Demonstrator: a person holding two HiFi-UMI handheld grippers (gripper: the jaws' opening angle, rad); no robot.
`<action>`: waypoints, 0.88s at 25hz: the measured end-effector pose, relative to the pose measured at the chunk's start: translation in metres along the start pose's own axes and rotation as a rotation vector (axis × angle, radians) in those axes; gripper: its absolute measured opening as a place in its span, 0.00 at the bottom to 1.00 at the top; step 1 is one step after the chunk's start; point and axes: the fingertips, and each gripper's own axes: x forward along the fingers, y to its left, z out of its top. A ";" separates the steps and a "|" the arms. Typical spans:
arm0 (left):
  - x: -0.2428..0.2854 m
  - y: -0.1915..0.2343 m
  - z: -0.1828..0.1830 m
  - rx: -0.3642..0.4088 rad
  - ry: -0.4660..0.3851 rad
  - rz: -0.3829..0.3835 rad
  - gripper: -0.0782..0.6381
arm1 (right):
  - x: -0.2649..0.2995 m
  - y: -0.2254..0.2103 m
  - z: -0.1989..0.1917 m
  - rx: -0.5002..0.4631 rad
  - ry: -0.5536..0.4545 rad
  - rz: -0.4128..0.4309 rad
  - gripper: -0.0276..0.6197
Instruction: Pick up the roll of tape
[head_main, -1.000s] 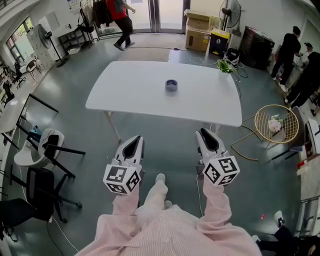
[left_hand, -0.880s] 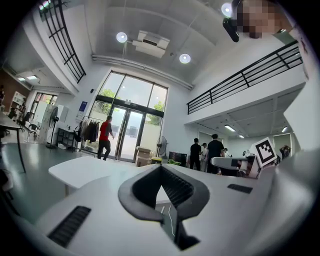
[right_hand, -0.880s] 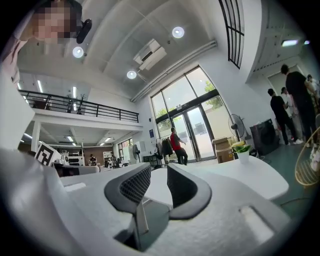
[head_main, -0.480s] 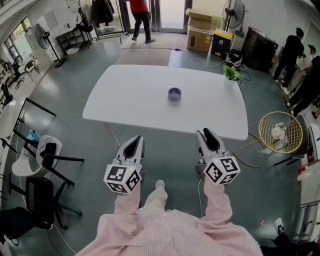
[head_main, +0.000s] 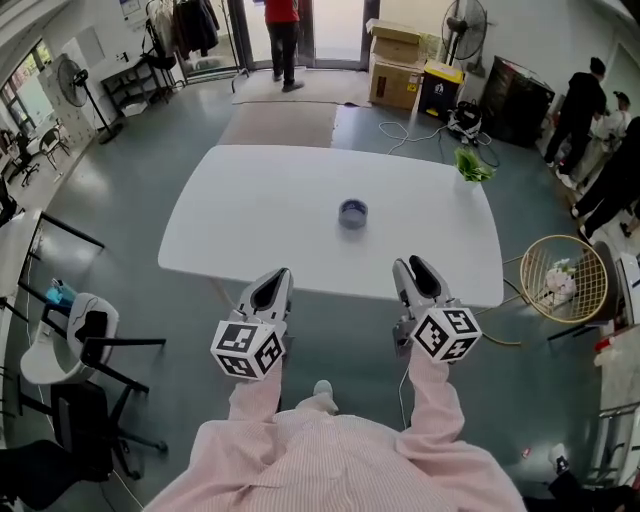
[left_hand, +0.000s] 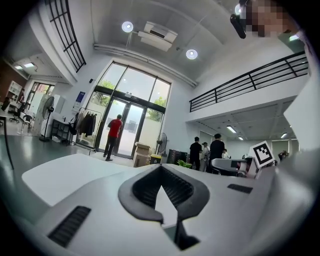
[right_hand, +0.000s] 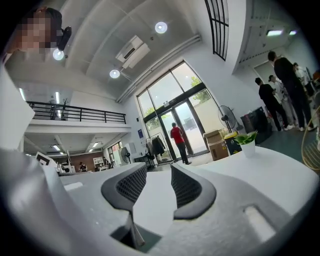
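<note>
Open lab/office hall: glass entrance doors (left_hand: 137, 125), mezzanine railing (left_hand: 250, 82), pedestal fan (head_main: 465, 20), cardboard boxes (head_main: 395, 60), office chairs (head_main: 90, 325), high ceiling.

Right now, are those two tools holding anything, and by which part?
Nothing is held. The left tool is shut on nothing; the right tool has just been opening, with nothing between its jaws. The tape lies untouched on the table.

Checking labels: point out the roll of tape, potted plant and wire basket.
roll of tape (head_main: 352, 222), head view, near side.
potted plant (head_main: 470, 165), head view, its leaves.
wire basket (head_main: 585, 258), head view, wire wall.
</note>
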 end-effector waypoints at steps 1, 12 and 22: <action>0.007 0.006 0.001 0.000 0.004 -0.003 0.11 | 0.009 -0.001 0.000 -0.001 0.003 0.001 0.26; 0.072 0.048 -0.015 -0.038 0.092 -0.016 0.11 | 0.072 -0.033 -0.013 0.034 0.034 -0.013 0.26; 0.132 0.079 -0.054 -0.136 0.209 -0.006 0.11 | 0.146 -0.059 -0.043 -0.018 0.183 0.027 0.26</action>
